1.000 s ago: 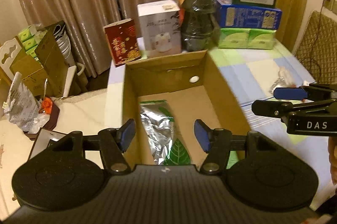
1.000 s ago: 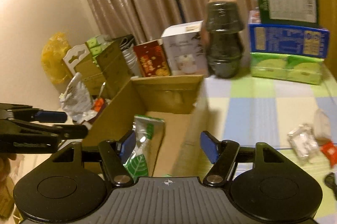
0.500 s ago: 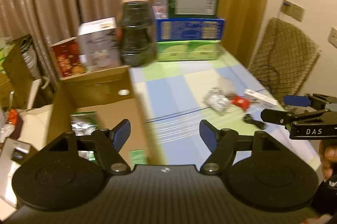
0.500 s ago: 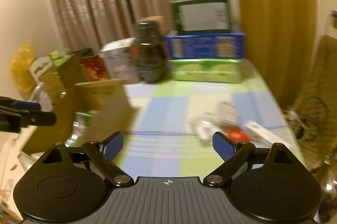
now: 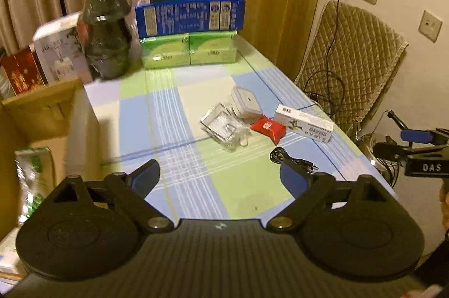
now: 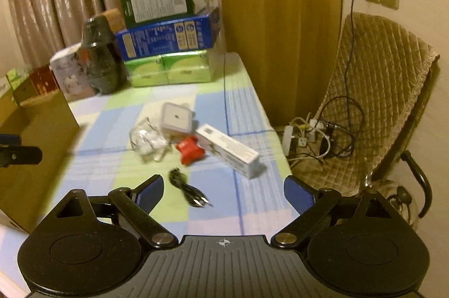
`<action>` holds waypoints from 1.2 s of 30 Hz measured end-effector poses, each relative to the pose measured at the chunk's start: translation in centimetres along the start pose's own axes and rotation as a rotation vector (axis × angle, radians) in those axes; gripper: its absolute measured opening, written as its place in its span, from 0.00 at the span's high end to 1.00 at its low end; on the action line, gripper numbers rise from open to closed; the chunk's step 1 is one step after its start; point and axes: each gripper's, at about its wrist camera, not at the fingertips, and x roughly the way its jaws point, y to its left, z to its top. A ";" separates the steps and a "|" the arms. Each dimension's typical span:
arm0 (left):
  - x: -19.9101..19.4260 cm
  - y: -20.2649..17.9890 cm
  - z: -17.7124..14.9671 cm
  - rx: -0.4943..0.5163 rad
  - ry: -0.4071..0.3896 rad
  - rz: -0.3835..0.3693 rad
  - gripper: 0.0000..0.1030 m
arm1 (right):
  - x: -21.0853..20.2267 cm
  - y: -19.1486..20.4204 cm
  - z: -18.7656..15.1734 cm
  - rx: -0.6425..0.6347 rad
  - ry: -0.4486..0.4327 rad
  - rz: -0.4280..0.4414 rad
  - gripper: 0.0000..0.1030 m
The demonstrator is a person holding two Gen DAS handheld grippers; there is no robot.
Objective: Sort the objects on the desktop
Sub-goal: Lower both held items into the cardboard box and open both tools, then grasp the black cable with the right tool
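I see the things to sort lying in a loose cluster on the checked tablecloth [image 5: 179, 112], toward its right side: a clear plastic packet [image 5: 224, 129] nearest the middle, a small white square box [image 5: 245, 103] just behind it, a red packet [image 5: 268, 128] to the right of those, and a long white carton [image 5: 304, 124] touching the red packet's far right side. A coiled black cable [image 5: 291, 160] lies nearer to me than the rest, apart from them. In the right wrist view the same group shows: clear packet [image 6: 147, 141], white square box [image 6: 176, 118], red packet [image 6: 190, 150], long white carton [image 6: 228, 149], black cable [image 6: 188, 190].

My left gripper [image 5: 220, 177] hangs above the near edge of the table with its jaws wide apart and nothing between them. My right gripper [image 6: 223, 191] is likewise spread wide and empty, with the cable just beyond its left finger.

At the table's left edge stands an open cardboard box [image 5: 42, 107] with a silver and green bag [image 5: 32, 177] inside. At the far end sit a dark jar [image 5: 108, 31] and a stack of green, blue and dark green boxes [image 5: 189, 17]. A padded chair [image 6: 384, 101] stands to the right of the table.
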 end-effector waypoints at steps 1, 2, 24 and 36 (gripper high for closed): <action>0.8 -0.1 -0.2 -0.005 0.008 -0.001 0.11 | 0.5 -0.2 -0.2 -0.027 0.004 -0.003 0.13; 1.8 -0.2 -0.5 -0.008 0.017 0.001 0.11 | 1.0 -0.2 -0.4 -0.055 0.009 -0.003 0.13; 10.3 -0.9 -0.7 0.113 0.053 -0.003 0.08 | 12.1 2.9 -0.2 -0.347 0.128 0.228 0.47; 12.2 0.1 -1.3 0.052 0.092 -0.014 0.08 | 15.7 4.1 -1.2 -0.413 0.202 0.246 0.71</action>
